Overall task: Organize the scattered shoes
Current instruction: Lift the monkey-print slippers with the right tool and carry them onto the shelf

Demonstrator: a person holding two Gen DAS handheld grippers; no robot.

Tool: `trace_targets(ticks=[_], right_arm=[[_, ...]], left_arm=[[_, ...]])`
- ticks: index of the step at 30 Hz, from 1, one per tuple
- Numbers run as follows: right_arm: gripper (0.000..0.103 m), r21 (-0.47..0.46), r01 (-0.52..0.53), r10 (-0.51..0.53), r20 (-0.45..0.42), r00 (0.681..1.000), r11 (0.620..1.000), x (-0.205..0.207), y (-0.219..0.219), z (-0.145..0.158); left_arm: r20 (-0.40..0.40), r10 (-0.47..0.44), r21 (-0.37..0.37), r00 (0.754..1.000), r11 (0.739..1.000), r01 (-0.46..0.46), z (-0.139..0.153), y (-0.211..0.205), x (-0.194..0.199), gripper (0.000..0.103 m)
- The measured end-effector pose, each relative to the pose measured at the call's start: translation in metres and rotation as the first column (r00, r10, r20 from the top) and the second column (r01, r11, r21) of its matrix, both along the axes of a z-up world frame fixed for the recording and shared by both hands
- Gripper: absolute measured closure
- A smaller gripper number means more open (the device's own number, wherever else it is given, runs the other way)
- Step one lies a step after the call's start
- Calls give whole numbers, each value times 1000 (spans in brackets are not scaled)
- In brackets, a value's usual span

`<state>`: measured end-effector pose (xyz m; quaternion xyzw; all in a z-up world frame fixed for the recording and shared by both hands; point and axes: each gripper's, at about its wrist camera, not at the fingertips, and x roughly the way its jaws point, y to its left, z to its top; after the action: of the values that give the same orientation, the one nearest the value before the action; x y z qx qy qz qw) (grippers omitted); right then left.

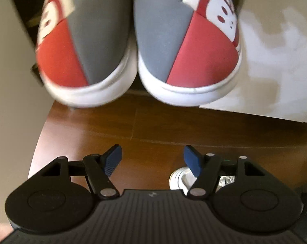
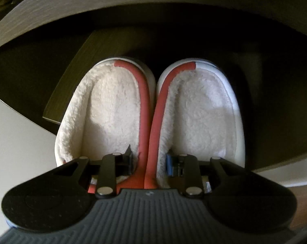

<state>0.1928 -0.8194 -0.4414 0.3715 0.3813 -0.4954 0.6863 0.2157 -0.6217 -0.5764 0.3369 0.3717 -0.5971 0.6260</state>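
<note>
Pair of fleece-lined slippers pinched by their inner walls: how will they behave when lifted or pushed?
Probably floppy: the right tongs pinch the slippers only by their thin red inner walls, which already curve. Likely light for their size, given the fleece lining. The toes may sag or splay apart, since nothing visible supports them; the left tongs stand open, holding nothing.

This looks like a home, likely an entryway or bedroom corner by a shoe cabinet. The floor [image 1: 153, 126] is warm brown wood planking of a domestic kind. A pair of fleece-lined house slippers [image 2: 149, 111], red and grey with a cartoon face print, sits toe-out in a dark low compartment. Dark wood-grain shelf boards [image 2: 112, 16] frame that compartment above and at the side, like a furniture shelf. Pale panels [image 1: 11, 81] stand at either side of the slippers. A white sneaker [image 1: 180, 180] lies on the floor nearby.
</note>
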Motion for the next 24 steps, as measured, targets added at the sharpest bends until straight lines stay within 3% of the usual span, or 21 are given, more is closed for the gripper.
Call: trace_targets(ticks=[3, 6, 10, 15, 21, 24], right_arm=[[73, -16, -12, 11, -25, 1000, 1000, -1, -1, 5], [71, -41, -28, 26, -43, 999, 999, -3, 3, 8], [62, -88, -44, 41, -37, 998, 995, -9, 5, 13], [59, -197, -105, 100, -40, 994, 975, -24, -4, 25], [63, -284, -146, 137, -51, 989, 948, -38, -13, 34], [50, -357, -135, 129, -40, 991, 924, -50, -11, 36]], left_arm=[[7, -13, -21, 1000, 1000, 13, 2, -9, 12, 34], [-48, 13, -42, 999, 999, -15, 13, -15, 26, 35], [-44, 7, -70, 999, 997, -10, 26, -11, 34, 37], [-54, -85, -55, 995, 995, 82, 42, -10, 37, 37], [-24, -162, -53, 987, 986, 160, 57, -3, 44, 41], [-17, -198, -29, 980, 980, 198, 60, -6, 51, 50]])
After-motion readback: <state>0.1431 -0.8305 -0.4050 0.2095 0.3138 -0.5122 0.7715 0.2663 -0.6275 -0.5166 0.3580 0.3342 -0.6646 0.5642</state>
